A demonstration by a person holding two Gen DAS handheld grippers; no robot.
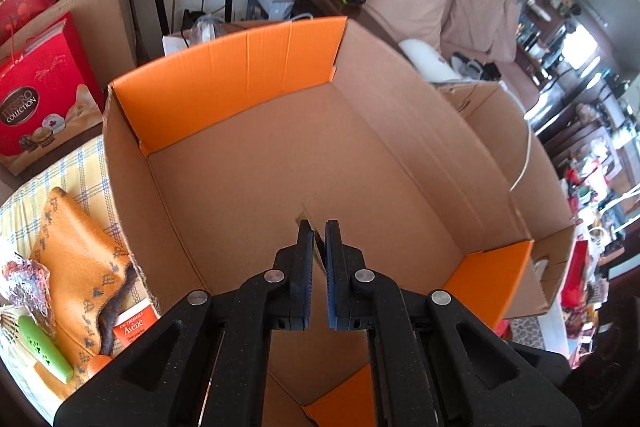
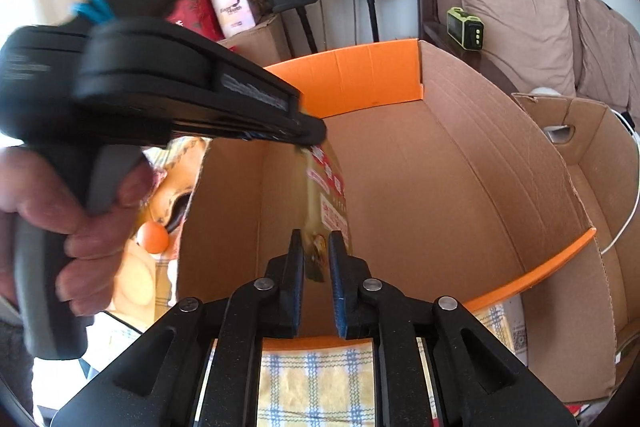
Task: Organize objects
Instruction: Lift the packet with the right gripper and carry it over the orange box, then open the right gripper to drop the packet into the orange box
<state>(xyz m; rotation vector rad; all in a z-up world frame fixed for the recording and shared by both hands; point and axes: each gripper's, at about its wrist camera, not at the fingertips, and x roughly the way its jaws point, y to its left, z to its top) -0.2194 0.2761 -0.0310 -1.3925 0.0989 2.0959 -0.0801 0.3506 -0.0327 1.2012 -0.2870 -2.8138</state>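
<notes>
While both my grippers hang over large brown cardboard box with orange flaps [image 1: 224, 75], left gripper [image 2: 316, 139] is clenched on top edge of flat gold packet with red print [image 2: 326, 195], so packet dangles upright inside box, clear of floor. Right gripper [image 2: 317, 259] sits at packet's lower corner, jaws slightly apart; pad contact unclear, probably steadying it. From left wrist, packet shows only as sliver between fingers [image 1: 306, 239]. Packet's print unreadable. Orange ball [image 2: 153, 235] left of right gripper, outside box.
</notes>
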